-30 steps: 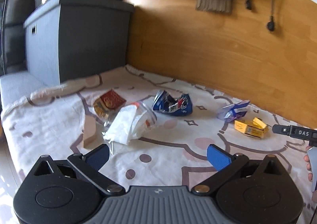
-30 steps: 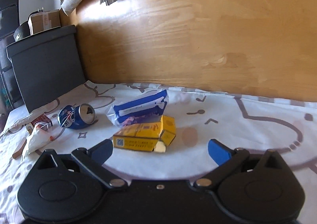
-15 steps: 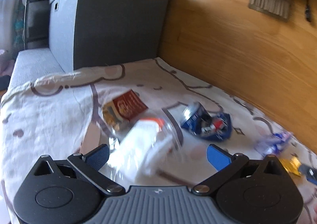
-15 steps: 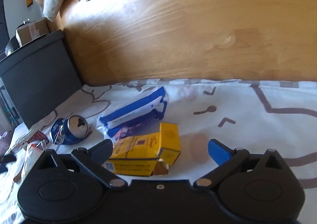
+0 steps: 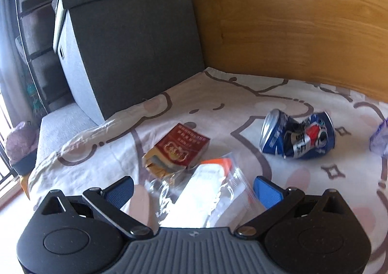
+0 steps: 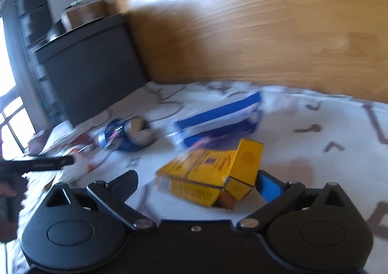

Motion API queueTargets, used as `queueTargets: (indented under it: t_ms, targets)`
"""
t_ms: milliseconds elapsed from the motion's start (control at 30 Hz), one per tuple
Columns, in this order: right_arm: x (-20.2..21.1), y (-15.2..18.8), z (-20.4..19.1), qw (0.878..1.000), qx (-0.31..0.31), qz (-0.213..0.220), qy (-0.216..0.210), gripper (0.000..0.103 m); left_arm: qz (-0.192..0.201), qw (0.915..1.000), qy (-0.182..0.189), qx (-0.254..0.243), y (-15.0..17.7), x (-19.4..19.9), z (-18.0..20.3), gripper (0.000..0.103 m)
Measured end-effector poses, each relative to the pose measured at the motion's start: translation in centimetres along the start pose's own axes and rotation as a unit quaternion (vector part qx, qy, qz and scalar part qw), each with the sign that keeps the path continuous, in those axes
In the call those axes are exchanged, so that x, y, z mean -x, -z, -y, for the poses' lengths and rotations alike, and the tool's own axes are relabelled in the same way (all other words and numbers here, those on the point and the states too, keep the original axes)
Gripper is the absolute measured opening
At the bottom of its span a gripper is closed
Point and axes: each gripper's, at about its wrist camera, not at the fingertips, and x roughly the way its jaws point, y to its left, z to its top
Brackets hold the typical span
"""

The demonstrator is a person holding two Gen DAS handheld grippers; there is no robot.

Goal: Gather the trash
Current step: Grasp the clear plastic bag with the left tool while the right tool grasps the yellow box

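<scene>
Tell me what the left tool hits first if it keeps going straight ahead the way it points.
Most likely the clear plastic bag, which already lies between the open fingers of the left tool. The red packet sits just beyond it; depth is hard to judge.

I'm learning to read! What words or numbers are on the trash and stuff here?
None reads clearly.
Red packet: gold print, too small to read.
Crushed blue can: round red, white and blue logo; lettering too crumpled to read.
Yellow carton: dark print, blurred.
Blue and white packet: blurred.
Black bar in the right wrist view: pale lettering, blurred.
Clear plastic bag: no text visible.
</scene>
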Motion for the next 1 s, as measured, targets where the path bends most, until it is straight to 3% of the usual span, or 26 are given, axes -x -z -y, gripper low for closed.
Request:
queueTargets:
  t_ms: [267, 433, 700, 1000]
  targets:
    - [2.0, 2.6, -3.8, 0.995, 0.026, -0.039, -0.085, 0.103, 0.001, 0.9991, 0.0, -0.042, 2.3, 2.9, -0.8, 0.103]
    - [3.4, 2.9, -4.3, 0.995, 0.027, -0.028, -0.092, 0.103, -0.001, 0.9959, -0.012, -0.09, 3.8, 4.5, -1.8, 0.103]
    - [2.8, 1.7, -2.5, 0.999, 0.016, -0.004, -0.029, 0.103, -0.005, 0.9897, -0.033, -0.139, 5.0, 5.6, -2.8, 0.103]
    - [0.6, 0.6, -2.4, 0.997, 0.054, -0.012, 0.051, 0.103, 0.023, 0.9755, -0.027, -0.217, 4.1, 5.5, 1.1, 0.102]
